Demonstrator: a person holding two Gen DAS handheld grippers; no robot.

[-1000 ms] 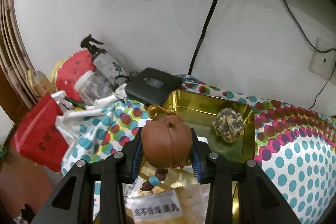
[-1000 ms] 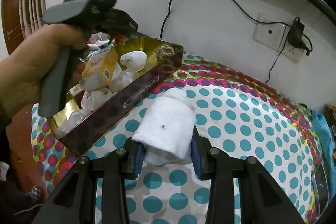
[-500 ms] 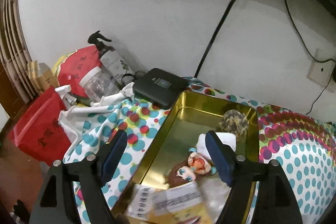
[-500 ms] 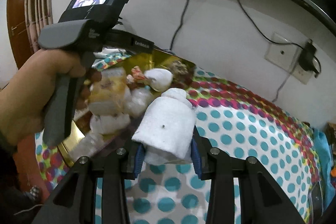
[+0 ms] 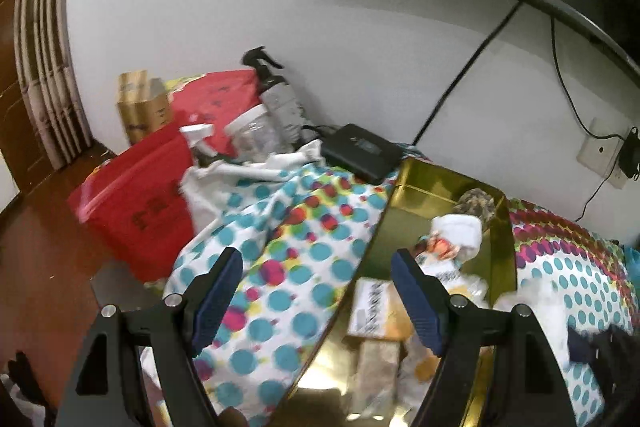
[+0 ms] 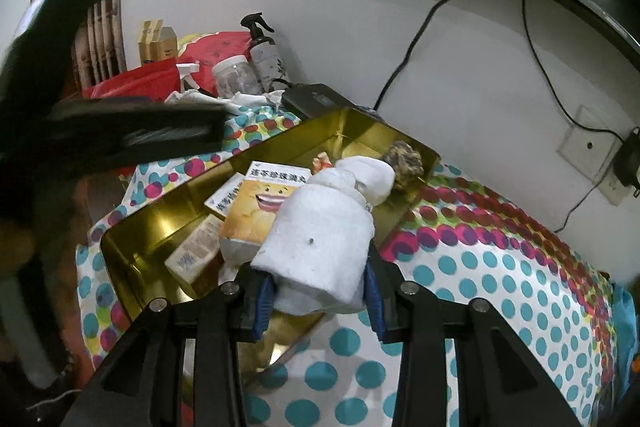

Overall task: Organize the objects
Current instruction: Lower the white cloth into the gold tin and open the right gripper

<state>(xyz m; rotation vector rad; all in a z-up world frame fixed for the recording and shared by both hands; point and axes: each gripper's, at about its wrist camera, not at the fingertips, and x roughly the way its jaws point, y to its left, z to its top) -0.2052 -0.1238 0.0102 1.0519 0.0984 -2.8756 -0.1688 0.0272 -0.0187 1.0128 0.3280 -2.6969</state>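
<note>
A gold tin (image 5: 424, 183) lies on the dotted cloth (image 5: 280, 267), to the right of my left gripper (image 5: 316, 291). That gripper hangs open and empty over the cloth at the tin's left rim. In the tin lie a small figure (image 5: 438, 247), a white bundle (image 5: 460, 229), a dried ball (image 5: 476, 201) and boxes (image 5: 376, 303). My right gripper (image 6: 320, 291) is shut on a white rolled cloth (image 6: 324, 235), held above the gold tin (image 6: 160, 219) near its right wall. A yellow box (image 6: 260, 207) and the dried ball (image 6: 404, 163) show behind the roll.
Behind the tin sit a black device (image 5: 360, 151), a spray bottle (image 5: 276, 95), a clear jar (image 5: 254, 131) and red bags (image 5: 132, 203). Cables run down the wall to a socket (image 5: 600, 151). The left hand-held gripper (image 6: 100, 135) blurs across the right view's left side.
My left gripper opened, left the small brown-haired figure in the tin and swung left off the tin. My right gripper carried the white roll from the cloth to over the tin.
</note>
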